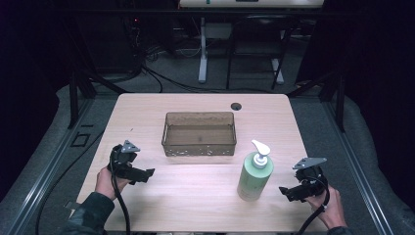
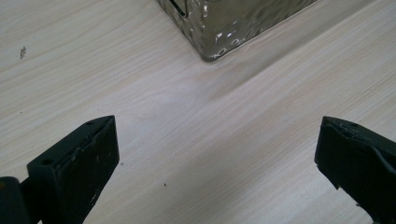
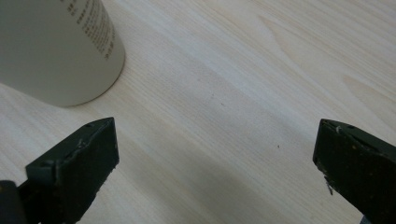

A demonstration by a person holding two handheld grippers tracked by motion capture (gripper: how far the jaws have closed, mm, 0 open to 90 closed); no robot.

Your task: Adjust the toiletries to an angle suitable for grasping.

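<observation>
the clear, dimpled plastic bin sits mid-table with nothing seen inside. the green pump bottle stands upright, round-bodied, white-headed, just in front of the bin's right corner. the pale wood-grain table has rounded corners and bare room at both sides. left gripper and right gripper rest low near the front edge, jaws spread wide, holding nothing.
</observation>
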